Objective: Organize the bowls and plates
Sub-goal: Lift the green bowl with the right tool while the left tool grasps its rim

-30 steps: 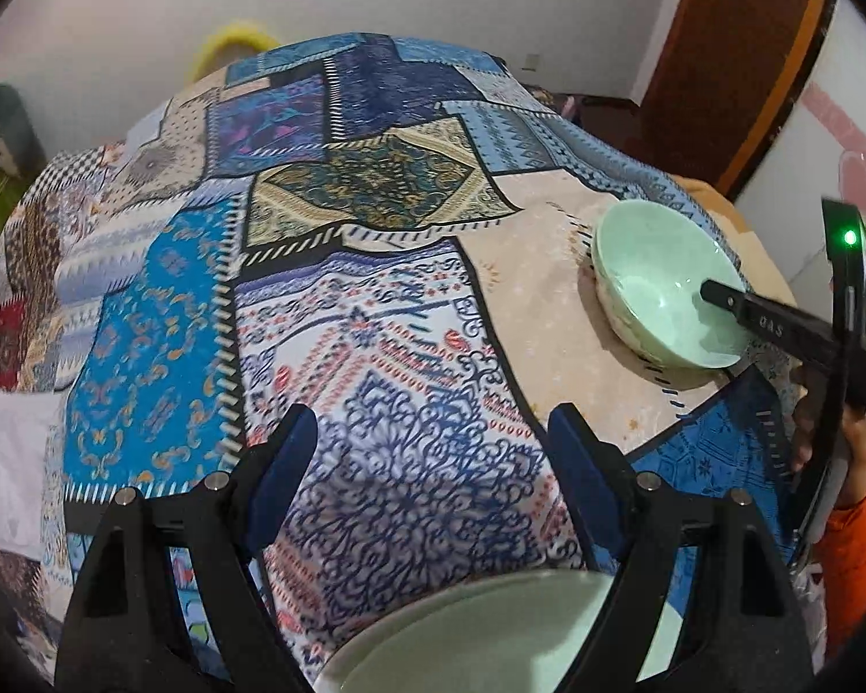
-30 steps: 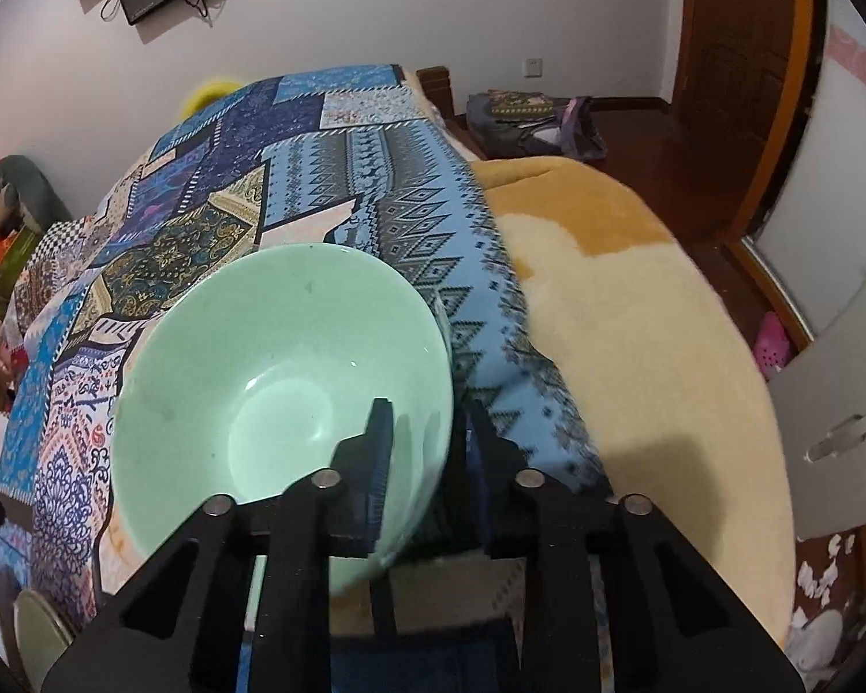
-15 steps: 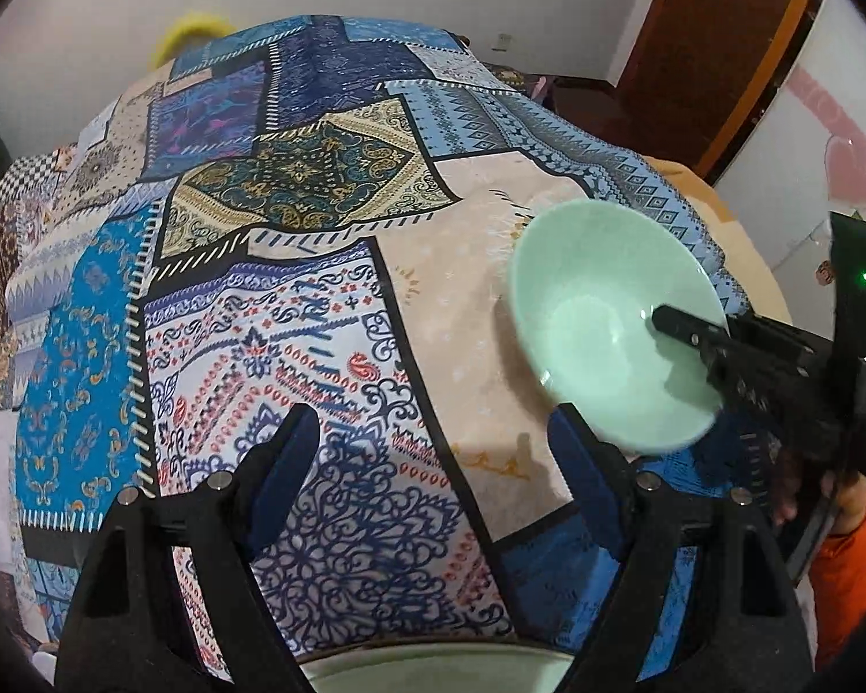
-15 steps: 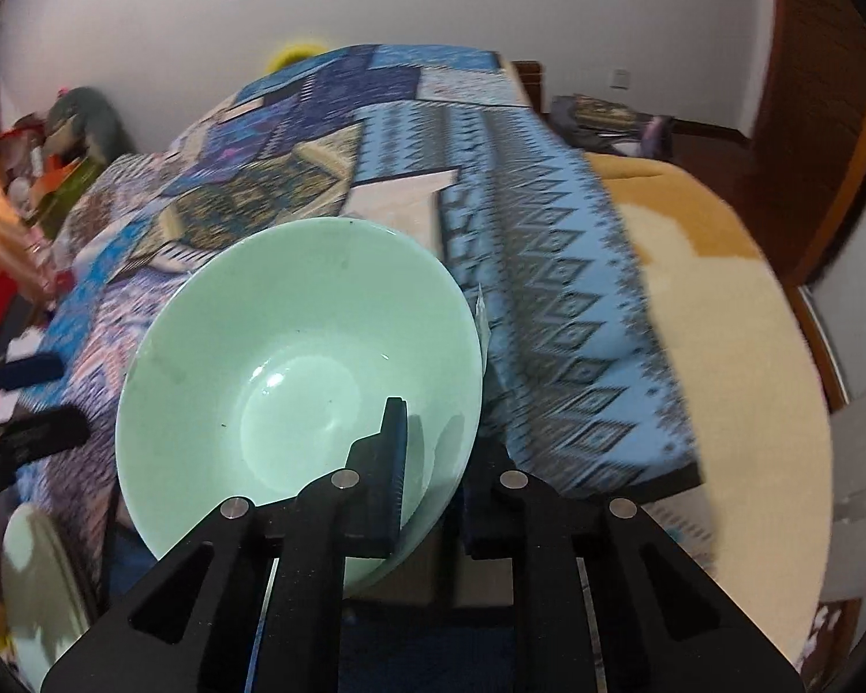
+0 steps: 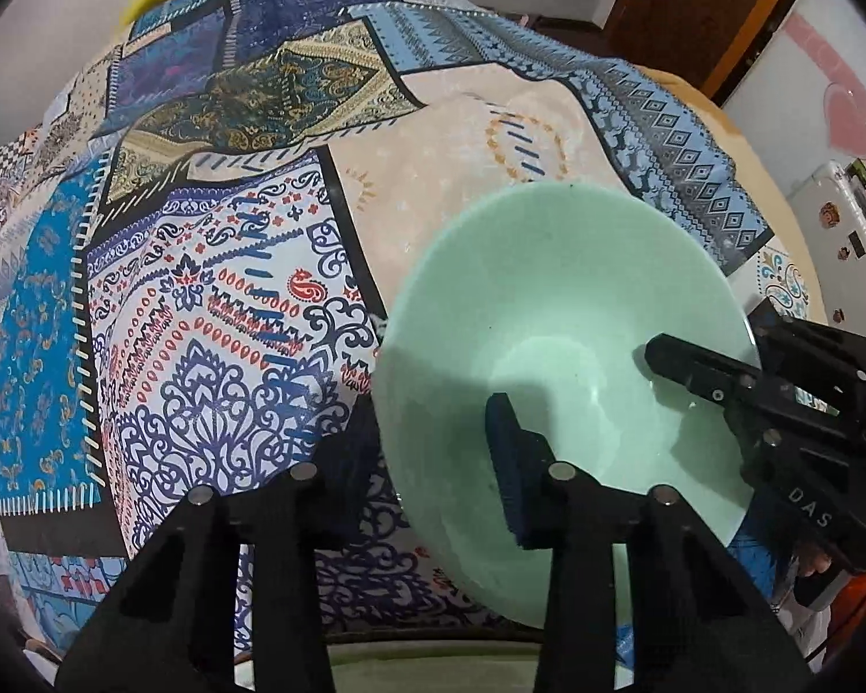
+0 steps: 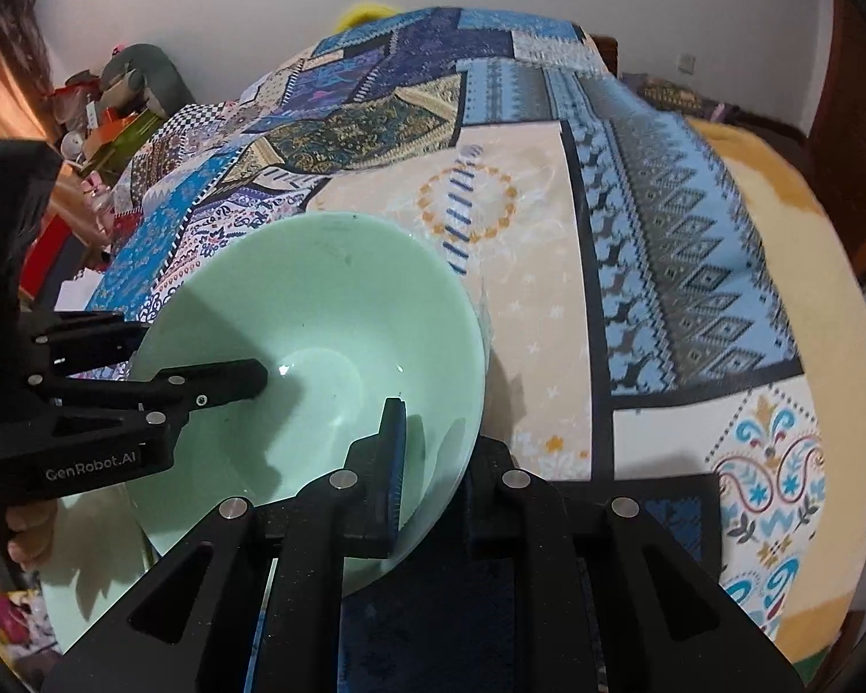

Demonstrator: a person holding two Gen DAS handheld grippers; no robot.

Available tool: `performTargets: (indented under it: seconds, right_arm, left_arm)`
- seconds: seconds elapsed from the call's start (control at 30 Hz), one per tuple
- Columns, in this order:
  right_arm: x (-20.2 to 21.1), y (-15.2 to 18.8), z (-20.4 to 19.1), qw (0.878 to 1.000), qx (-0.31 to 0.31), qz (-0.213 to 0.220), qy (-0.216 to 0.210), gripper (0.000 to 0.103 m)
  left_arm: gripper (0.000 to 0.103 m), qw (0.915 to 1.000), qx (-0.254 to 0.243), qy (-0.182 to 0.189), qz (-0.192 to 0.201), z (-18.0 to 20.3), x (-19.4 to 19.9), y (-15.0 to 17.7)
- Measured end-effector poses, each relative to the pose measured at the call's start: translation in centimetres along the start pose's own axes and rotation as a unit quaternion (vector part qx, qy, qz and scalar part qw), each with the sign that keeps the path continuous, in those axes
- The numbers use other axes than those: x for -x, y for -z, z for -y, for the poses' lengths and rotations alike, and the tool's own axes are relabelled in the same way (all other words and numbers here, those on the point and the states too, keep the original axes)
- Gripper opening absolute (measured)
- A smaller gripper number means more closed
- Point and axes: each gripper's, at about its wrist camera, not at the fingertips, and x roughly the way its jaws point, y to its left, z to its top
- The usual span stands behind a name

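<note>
A pale green bowl [image 5: 554, 312] is held tilted above the patterned bedspread. My right gripper [image 6: 433, 456] is shut on its near rim, one finger inside and one outside. My left gripper [image 5: 427, 439] straddles the bowl's left rim, with one blue-padded finger [image 5: 505, 450] inside and the other behind the wall; the rim sits between the fingers. The left gripper also shows in the right wrist view [image 6: 202, 387], reaching into the bowl from the left. A pale green plate [image 6: 92, 554] lies below the bowl at the near edge, and shows at the bottom of the left wrist view [image 5: 433, 658].
The patchwork bedspread [image 5: 213, 265] covers most of the surface. A yellow-orange blanket [image 6: 825, 312] lies at the right. Cluttered items [image 6: 115, 110] stand at the far left, and a wooden door [image 5: 698, 6] is at the far right.
The right gripper has carried the bowl left and nearer to the left gripper. The left gripper's fingers have narrowed from wide open and now straddle the bowl's rim.
</note>
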Motion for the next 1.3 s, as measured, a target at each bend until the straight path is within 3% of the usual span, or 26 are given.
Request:
performTargets:
  seconds: [0.23,0.53,1.3]
  right_arm:
    - [-0.1,0.5,-0.7,1.0,-0.005,-0.006,0.003,0.016]
    - [1.3,0.8,-1.3,1.0,-0.021,0.007,0.0,0.015]
    - [8.0,1.7,-8.3,0.997,0.012,0.07,-0.004,0.015]
  left_arm:
    - [0.021,0.9999,-0.013,0.004,0.008,0.5,0.1,0.3]
    - [0.018,0.9999,0.002,0.01,0.013,0.6,1.6,1.2]
    - [0.018,0.9949,0.018,0.017,0.097,-0.6,12.9,6.6]
